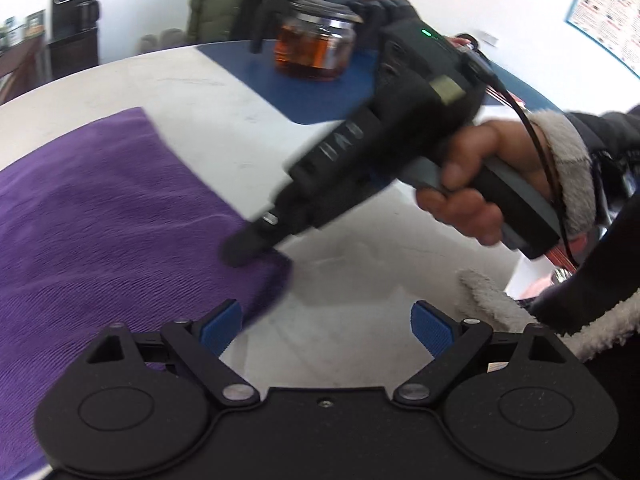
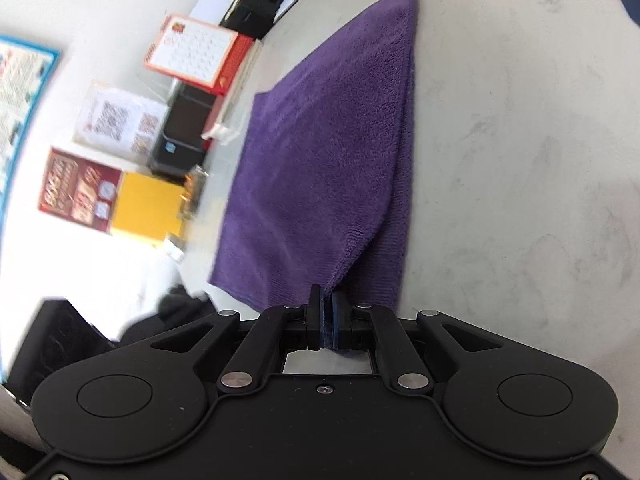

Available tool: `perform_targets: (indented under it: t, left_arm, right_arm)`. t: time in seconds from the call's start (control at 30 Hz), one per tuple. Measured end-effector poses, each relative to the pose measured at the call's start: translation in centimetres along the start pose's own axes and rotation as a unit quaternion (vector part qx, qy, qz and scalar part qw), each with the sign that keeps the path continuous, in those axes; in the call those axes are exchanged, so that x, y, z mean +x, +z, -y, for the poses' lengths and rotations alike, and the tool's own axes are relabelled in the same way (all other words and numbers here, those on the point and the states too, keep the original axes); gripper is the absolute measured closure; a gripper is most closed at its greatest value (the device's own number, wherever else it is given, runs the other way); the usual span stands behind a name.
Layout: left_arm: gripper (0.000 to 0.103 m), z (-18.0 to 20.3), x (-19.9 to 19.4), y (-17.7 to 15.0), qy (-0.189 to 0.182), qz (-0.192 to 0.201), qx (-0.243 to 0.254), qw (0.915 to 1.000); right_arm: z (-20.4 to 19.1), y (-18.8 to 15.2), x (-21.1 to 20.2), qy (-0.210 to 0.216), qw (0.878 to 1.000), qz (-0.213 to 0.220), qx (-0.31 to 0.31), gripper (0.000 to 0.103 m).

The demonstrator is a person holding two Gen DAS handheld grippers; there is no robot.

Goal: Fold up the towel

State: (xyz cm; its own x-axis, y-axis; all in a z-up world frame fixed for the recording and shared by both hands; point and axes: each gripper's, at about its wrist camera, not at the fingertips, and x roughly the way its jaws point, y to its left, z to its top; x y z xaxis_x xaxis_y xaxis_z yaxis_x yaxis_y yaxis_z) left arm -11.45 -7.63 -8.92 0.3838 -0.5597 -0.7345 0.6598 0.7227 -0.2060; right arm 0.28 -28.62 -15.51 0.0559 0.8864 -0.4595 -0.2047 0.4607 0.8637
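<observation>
One purple towel (image 2: 320,152) lies on the pale bench (image 2: 520,160), soft and fuzzy, with one corner lifted. The right gripper (image 2: 326,316) has its jaws pinching that corner. The left gripper (image 1: 326,332) has its jaws spread wide, holding nothing. One teapot (image 1: 314,46) stands behind. The towel's far side is cut off.

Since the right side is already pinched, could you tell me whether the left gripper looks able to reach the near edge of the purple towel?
Probably yes: the left gripper is open, the purple towel edge lies just ahead of its left pad, and nothing blocks that stretch.
</observation>
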Motion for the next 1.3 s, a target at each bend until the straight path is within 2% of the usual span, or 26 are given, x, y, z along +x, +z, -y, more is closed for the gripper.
perform_targets:
  t: [0.3,0.43,0.67,0.93,1.2,1.3]
  left_arm:
    - [0.012,0.6,1.9,0.3,0.009,0.004,0.007,0.9999]
    - [0.011,0.4,2.7,0.2,0.027,-0.001,-0.010,0.9996]
    - [0.011,-0.2,2.8,0.4,0.024,0.005,-0.049,0.9985]
    - [0.011,-0.3,2.9,0.5,0.022,0.005,-0.052,0.9984]
    - [0.011,-0.1,2.5,0.3,0.025,0.008,-0.058,0.9980]
    - [0.010,-0.1,2.5,0.2,0.026,0.007,-0.057,0.9980]
  right_arm:
    - [0.8,1.1,0.6,0.029,0.999,0.007,0.033,0.099]
    - [1.2,1.1,0.9,0.043,0.998,0.011,0.051,0.099]
    - [2.7,0.4,0.6,0.070,0.993,0.019,0.089,0.099]
    - [3.5,0.5,-0.3,0.093,0.988,0.035,0.120,0.099]
    - [4.1,0.4,-1.1,0.105,0.984,0.044,0.138,0.099]
    - [4.1,0.4,-1.1,0.090,0.987,0.040,0.125,0.099]
